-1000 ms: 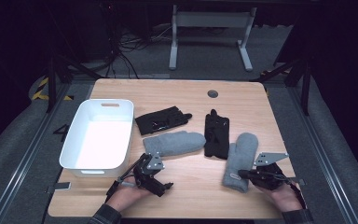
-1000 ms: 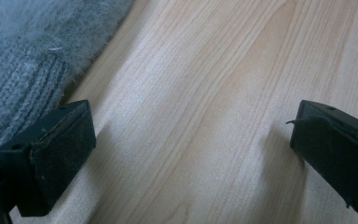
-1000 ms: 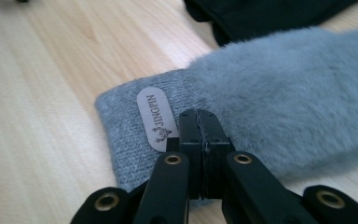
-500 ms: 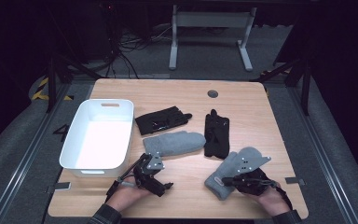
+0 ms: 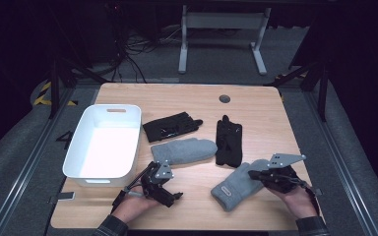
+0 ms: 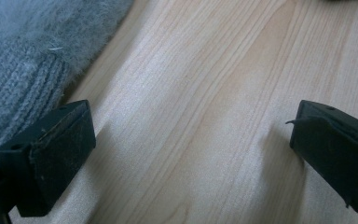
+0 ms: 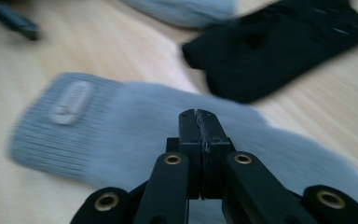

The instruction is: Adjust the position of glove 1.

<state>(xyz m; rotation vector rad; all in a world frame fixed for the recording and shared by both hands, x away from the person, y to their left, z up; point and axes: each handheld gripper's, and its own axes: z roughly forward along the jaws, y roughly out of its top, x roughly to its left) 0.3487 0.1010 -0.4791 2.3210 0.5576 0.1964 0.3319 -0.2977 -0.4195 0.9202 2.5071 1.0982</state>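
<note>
Your right hand-held gripper point(image 5: 254, 173) sits at the near right of the table point(image 5: 266, 110), jaws clenched tight — in the right gripper view they meet with no gap point(image 7: 199, 116), right over the grey mitten point(image 7: 168, 126). Whether a pinch of knit is caught between the tips, you cannot tell from these views. That mitten point(image 5: 240, 184) lies slanted across the near right of the table, cuff toward the near left, its far end at your gripper. The cuff carries a small pale label point(image 7: 70, 102), blurred in the right gripper view.

Your left hand-held gripper point(image 5: 173, 194) rests low at the near left of the table, just beside the white bin point(image 5: 76, 160). It is released — in the left gripper view the two jaws stand wide apart with bare wood between them, and nothing is gripped. The ribbed cuff of the second mitten point(image 6: 23, 60) lies right against the left jaw in that view.

That second mitten point(image 5: 184, 150) lies level across the middle of the table, cuff to the left, just right of the bin. One black glove point(image 5: 171, 126) lies just beyond it; another black glove point(image 5: 228, 141) lies to its right, fingers pointing far, its near end close to the slanted mitten. The bin stands at the left.
</note>
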